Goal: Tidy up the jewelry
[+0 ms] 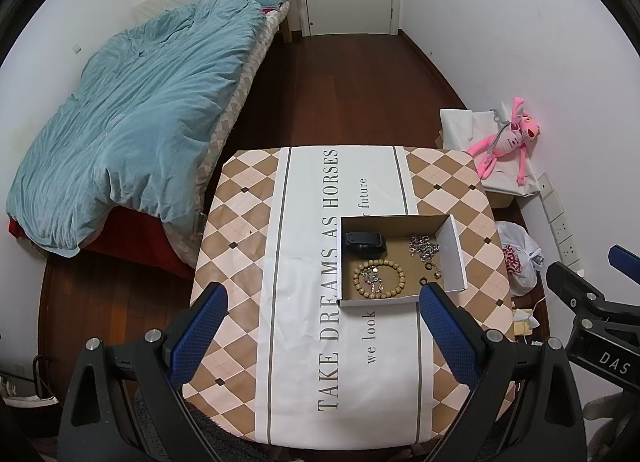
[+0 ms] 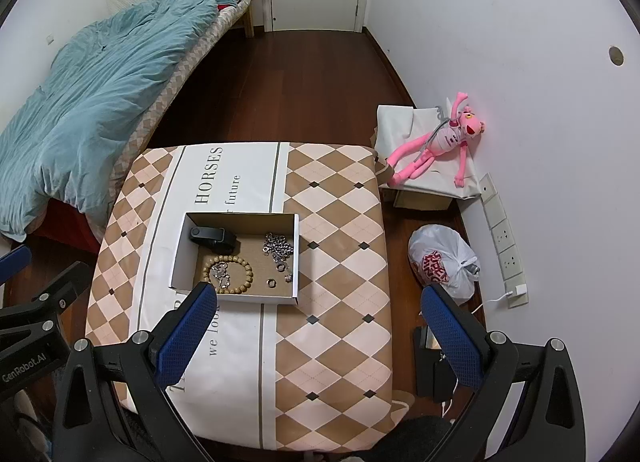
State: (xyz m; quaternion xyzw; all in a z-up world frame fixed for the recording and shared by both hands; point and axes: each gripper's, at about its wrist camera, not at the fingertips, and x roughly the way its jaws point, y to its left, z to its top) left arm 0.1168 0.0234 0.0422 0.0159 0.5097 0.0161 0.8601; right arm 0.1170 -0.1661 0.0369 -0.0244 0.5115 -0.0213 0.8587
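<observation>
Both tongs, left (image 1: 320, 326) and right (image 2: 320, 326), hover wide apart and empty above the surface (image 2: 340, 222); bead bracelet (image 2: 228, 274) and chain (image 2: 278, 248) lie inside the cardboard box (image 2: 180, 254).

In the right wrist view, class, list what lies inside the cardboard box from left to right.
Black band → wooden bead bracelet → small ring → silver chain, all in the box.

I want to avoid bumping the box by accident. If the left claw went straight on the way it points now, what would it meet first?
Probably the bare tablecloth just short of the cardboard box. The open left claw aims slightly before the box's near wall, though depth is hard to judge in this fisheye view.
</observation>
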